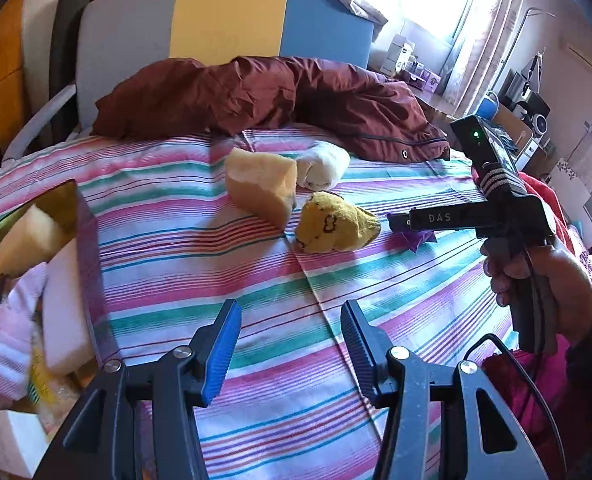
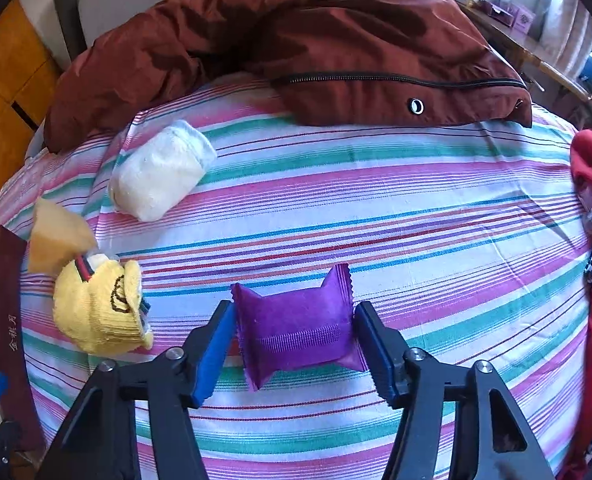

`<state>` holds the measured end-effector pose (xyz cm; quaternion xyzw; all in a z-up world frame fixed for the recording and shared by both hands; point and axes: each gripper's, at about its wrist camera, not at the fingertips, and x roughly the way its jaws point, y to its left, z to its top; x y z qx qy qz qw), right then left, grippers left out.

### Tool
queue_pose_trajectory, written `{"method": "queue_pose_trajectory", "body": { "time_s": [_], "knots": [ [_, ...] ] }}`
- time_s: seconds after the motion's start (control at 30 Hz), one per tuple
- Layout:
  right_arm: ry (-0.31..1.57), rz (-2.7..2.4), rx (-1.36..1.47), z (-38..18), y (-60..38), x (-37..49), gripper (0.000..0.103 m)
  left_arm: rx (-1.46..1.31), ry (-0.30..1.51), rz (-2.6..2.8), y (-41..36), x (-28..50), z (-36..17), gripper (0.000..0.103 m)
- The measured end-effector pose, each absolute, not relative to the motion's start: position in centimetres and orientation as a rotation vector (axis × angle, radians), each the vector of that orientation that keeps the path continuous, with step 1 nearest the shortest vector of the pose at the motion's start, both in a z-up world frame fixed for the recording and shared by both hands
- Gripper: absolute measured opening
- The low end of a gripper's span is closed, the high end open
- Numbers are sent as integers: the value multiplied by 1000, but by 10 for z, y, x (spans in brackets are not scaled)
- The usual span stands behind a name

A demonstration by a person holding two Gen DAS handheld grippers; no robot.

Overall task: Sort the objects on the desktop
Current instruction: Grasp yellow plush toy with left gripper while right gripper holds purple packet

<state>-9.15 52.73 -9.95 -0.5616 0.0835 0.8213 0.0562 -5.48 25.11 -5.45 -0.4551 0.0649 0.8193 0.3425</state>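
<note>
right claw: the right gripper (image 2: 294, 346) is spread wide with the purple packet (image 2: 296, 332) sitting right between its fingers; pads look just off the packet's sides or barely grazing, not squeezing yet as far as I can tell

packet lie: flat on the sheet, crimped ends pointing away from and back toward the claw, so the fingers straddle its short width. Looks lined up for a straight close, my guess

who's nearer: right hand by a lot. The left gripper (image 1: 292, 346) hangs spread and holding nothing, well back from everything

left of right claw: yellow sock (image 2: 100, 312) with a smiley, near but not touching the packet

further left and ahead: tan sponge wedge (image 2: 58, 240) just behind the sock, then a rolled white sock (image 2: 160, 172) beyond that

beside left claw: box (image 1: 84, 280) on its left, already stuffed with soft things, probably where stuff gets sorted to

surface: striped bedsheet (image 2: 415, 208), soft, so the packet may sink a bit when pinched

far end: maroon jacket (image 2: 296, 40) piled across the back, headboard (image 1: 224, 16) behind it

room: bright window off to the right
</note>
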Motion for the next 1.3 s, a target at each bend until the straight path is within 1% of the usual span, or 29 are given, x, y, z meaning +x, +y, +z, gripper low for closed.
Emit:
{"method": "queue_pose_trajectory", "body": {
  "time_s": [0.07,0.1,0.27,0.33,0.43,0.57,0.7,0.77,0.9,1.07,1.1,1.13,1.17,1.23,1.3],
  "knots": [
    [228,2487,-1717,-100,526,-92,57,-1196,162,2116,256,-58,-57,52],
    [216,2486,-1725,-101,524,-91,53,-1199,154,2104,260,-60,-58,52],
    [142,2484,-1737,-100,518,-90,49,-1200,150,2050,280,-69,-62,52],
    [155,2478,-1742,-99,519,-89,49,-1210,139,2030,289,-73,-65,52],
    [153,2458,-1740,-98,522,-86,48,-1197,147,2023,301,-78,-67,52],
    [165,2457,-1746,-97,523,-84,48,-1137,219,2039,321,-83,-67,52],
    [174,2462,-1751,-95,524,-82,48,-1098,286,2037,339,-94,-70,56],
    [174,2464,-1753,-94,526,-80,48,-1118,280,2013,347,-103,-74,57],
    [173,2465,-1757,-97,529,-82,49,-1136,283,2029,356,-112,-80,63],
    [153,2459,-1756,-98,527,-81,49,-1145,359,2068,368,-115,-90,64],
    [189,2426,-1730,-91,524,-84,49,-1142,366,2070,370,-116,-92,64],
    [185,2427,-1729,-91,523,-83,49,-1140,367,2075,370,-116,-92,64],
    [184,2427,-1729,-91,523,-83,49,-1140,369,2077,371,-116,-92,64],
    [179,2427,-1728,-92,519,-85,49,-1126,395,2084,373,-116,-93,59],
    [172,2420,-1723,-92,517,-86,49,-1121,413,2078,372,-115,-97,51]
  ]
}}
